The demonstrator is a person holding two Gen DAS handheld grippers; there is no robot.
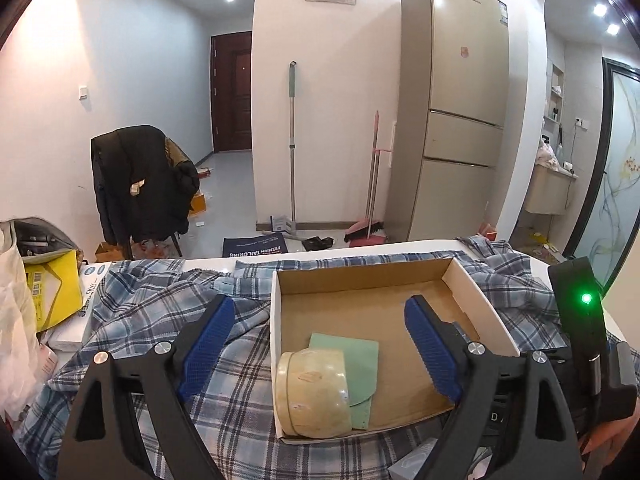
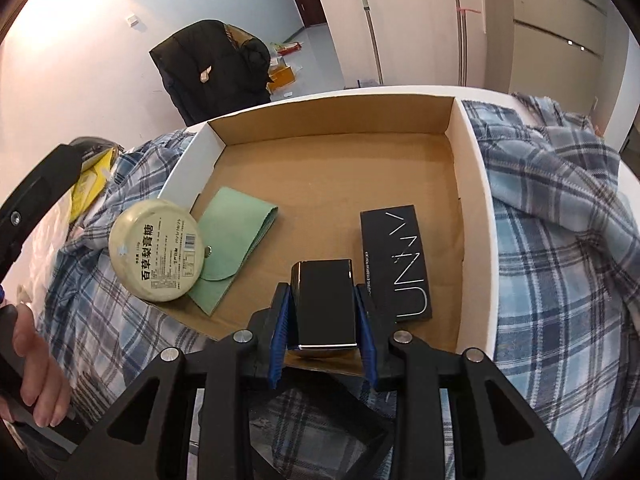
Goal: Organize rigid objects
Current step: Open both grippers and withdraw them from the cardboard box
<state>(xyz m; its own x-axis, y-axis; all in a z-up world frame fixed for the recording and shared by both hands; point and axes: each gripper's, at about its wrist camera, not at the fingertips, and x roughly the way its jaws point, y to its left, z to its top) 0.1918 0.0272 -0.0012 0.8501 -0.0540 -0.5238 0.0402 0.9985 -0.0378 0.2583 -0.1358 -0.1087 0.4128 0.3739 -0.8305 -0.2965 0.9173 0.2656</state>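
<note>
Right gripper [image 2: 323, 312]: nearest the camera, jaws narrowed onto a glossy black box [image 2: 325, 304], a blue pad pressed to each side, held over the near edge of the tray.
Left gripper [image 1: 320, 344]: jaws spread wide with nothing between the pads; the round tin sits below the gap, untouched.
Left hand [image 2: 38, 376]: at the left edge of the right wrist view, wrapped round a black handle.
Round tin [image 2: 155, 251]: cream, tipped on its edge at the tray's near left corner, leaning on the green pouch.
Green pouch [image 2: 236, 240]: flat on the tray floor, just beside the tin.
Flat black box [image 2: 394, 264]: lying in the tray, right of the held box, close to it.
Tray [image 2: 472, 208]: shallow cardboard, white walls, far half bare.
Plaid cloth [image 2: 560, 260]: under and around the tray.
Yellow packet [image 1: 56, 292]: left of the cloth.
Beyond the table: jacket on a chair [image 1: 140, 184], mop [image 1: 293, 140], broom [image 1: 370, 208], fridge [image 1: 456, 112].
</note>
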